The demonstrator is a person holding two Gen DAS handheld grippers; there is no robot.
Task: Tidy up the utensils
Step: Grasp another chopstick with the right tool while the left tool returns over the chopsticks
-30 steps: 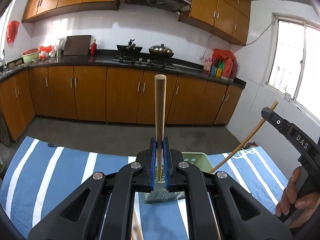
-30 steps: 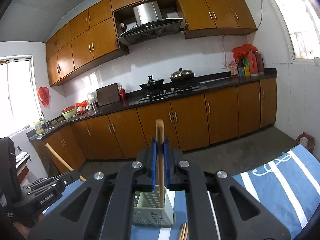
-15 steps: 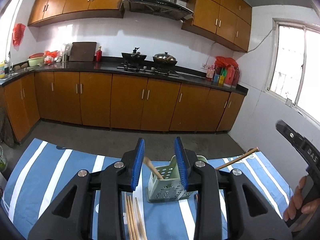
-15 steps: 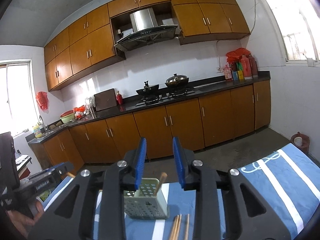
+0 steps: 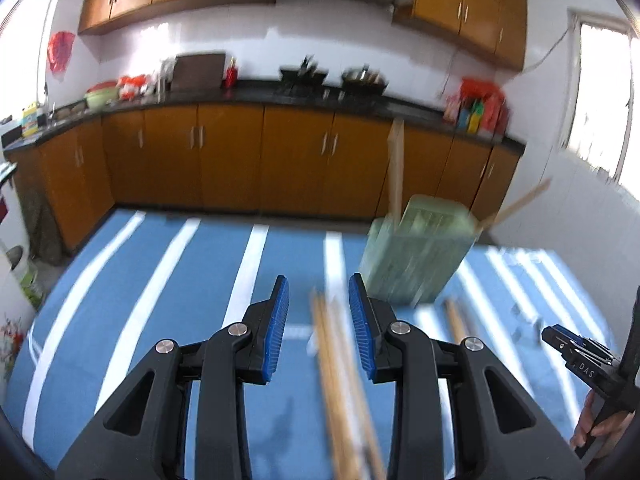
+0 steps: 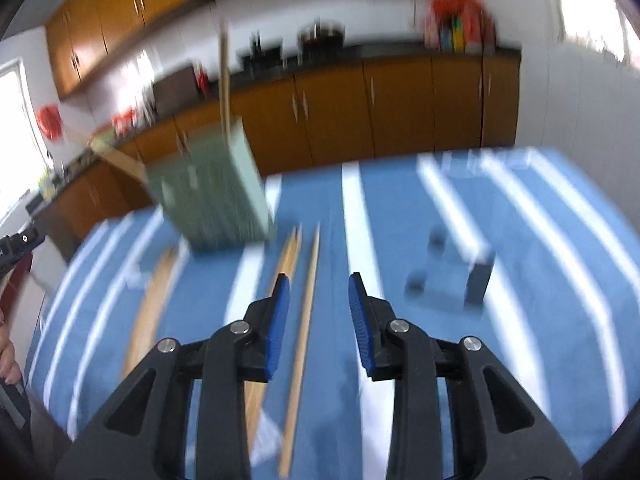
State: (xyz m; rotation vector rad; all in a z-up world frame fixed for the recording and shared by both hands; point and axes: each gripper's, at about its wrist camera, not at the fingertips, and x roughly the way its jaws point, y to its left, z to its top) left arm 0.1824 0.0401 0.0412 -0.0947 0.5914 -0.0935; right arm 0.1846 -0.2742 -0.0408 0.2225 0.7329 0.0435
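Both jaws stand apart, empty. Chopsticks (image 5: 340, 380) lie on the cloth (image 5: 160, 280) before the holder (image 5: 416, 256), long axis along the left gripper (image 5: 318, 308), between its jaws; right gripper (image 6: 318, 304) just beside.

"das" on right claw (image 5: 585, 370) (blurred)

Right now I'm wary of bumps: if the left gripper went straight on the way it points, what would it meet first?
Probably the loose wooden chopsticks lying on the blue striped cloth between its open fingers; blur hides depth.
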